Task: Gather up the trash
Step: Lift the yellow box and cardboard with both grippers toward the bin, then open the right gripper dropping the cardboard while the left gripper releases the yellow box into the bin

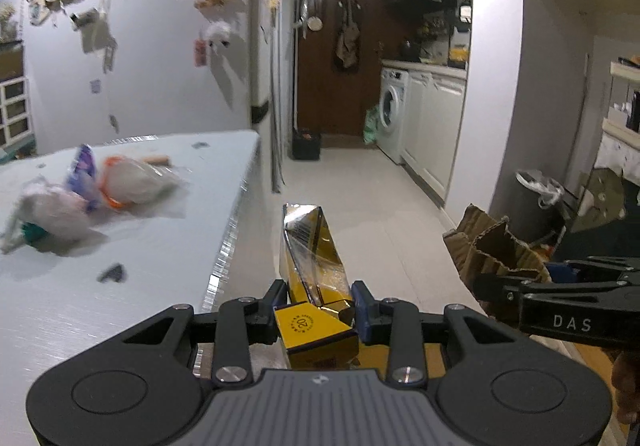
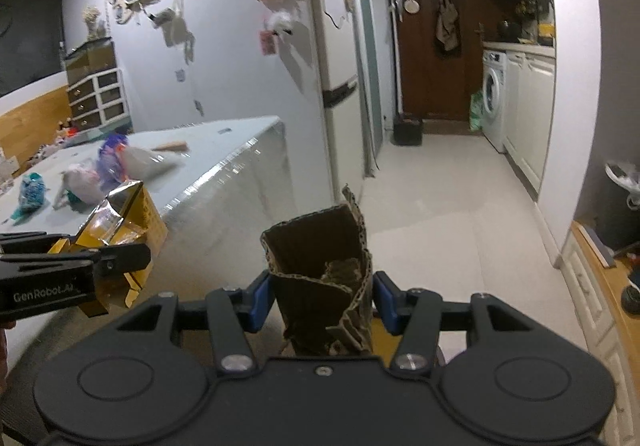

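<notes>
Left gripper (image 1: pixel 319 306) clamps a crushed yellow carton (image 1: pixel 316 266) at lower centre; right gripper (image 2: pixel 320 296) pinches torn corrugated cardboard (image 2: pixel 324 270). Wrappers (image 1: pixel 80 197) litter the table (image 1: pixel 160 246) at left; lined bin (image 1: pixel 536 201) far right.

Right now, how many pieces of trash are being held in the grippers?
2. A yellow carton is clamped in the left gripper; a crumpled piece of brown cardboard is clamped in the right gripper. More bagged trash lies on the table, not held.
</notes>
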Motion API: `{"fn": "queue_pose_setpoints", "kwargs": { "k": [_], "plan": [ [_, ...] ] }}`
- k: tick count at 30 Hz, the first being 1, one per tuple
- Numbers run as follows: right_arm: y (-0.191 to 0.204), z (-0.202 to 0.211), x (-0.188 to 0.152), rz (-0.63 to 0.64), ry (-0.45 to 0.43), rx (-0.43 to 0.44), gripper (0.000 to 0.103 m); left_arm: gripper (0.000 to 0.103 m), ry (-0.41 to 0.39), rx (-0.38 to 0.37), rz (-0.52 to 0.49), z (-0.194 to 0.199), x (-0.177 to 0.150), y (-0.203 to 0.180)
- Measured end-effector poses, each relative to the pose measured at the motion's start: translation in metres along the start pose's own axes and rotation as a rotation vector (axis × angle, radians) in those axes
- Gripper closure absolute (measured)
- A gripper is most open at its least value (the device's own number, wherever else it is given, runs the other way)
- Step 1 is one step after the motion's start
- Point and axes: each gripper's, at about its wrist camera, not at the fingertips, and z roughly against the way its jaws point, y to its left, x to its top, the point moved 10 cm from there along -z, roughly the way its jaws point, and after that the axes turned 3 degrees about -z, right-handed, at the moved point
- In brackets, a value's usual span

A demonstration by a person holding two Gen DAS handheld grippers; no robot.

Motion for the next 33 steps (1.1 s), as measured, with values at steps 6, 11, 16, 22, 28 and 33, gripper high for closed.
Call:
{"fn": "queue_pose_setpoints", "kwargs": {
  "k": [6, 11, 16, 22, 28, 33],
  "plan": [
    [-0.031, -0.013, -0.017, -0.03, 0.052, -0.034, 0.049, 0.067, 0.062, -0.042, -0.011, -0.035, -0.011, -0.024],
    [-0.055, -0.033, -0.037, -0.062, 0.125, -0.052, 0.049, 0.067, 0.136, -0.087, 0.007, -0.068, -0.031, -0.04],
    [-0.068, -0.066, -0.064, -0.058, 0.233, -0.057, 0.049, 0.067, 0.228, -0.117, 0.054, -0.103, -0.06, -0.046],
    [-0.074, -0.106, -0.087, -0.022, 0.353, -0.057, 0.049, 0.067, 0.315, -0.142, 0.108, -0.139, -0.09, -0.046],
    [-0.077, -0.155, -0.1, 0.035, 0.481, -0.054, 0.049, 0.067, 0.382, -0.168, 0.146, -0.165, -0.114, -0.046],
    [-0.074, -0.192, -0.111, 0.11, 0.586, -0.059, 0.047, 0.066, 0.426, -0.18, 0.17, -0.179, -0.126, -0.044]
  ]
}}
